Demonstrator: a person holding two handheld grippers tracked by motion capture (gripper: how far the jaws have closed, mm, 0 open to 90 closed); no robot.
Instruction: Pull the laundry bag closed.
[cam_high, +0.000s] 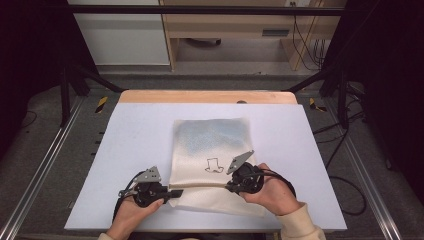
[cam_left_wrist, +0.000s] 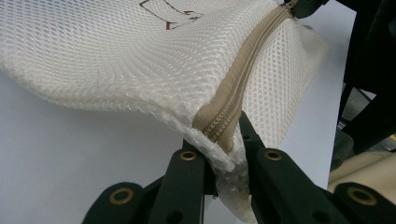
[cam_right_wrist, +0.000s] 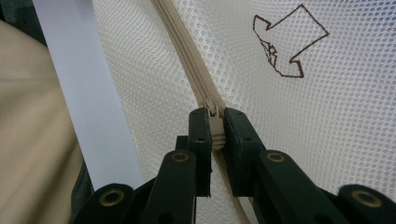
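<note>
A pale desk (cam_high: 125, 150) carries a mesh bag (cam_high: 212, 145), its zipper (cam_high: 202, 186) running straight between the two tongs.

High view: left tongs (cam_high: 176, 192) and right tongs (cam_high: 229, 187) face each other along the zipper. Left gripper view: left tongs clamp the bag's corner at the zipper end. Right gripper view: right tongs pinch the zipper slider (cam_right_wrist: 215, 127), the zipper line running straight ahead of them.

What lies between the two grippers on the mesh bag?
A beige zipper runs along the mesh bag from the left gripper to the right gripper, seen in the high view.
</note>
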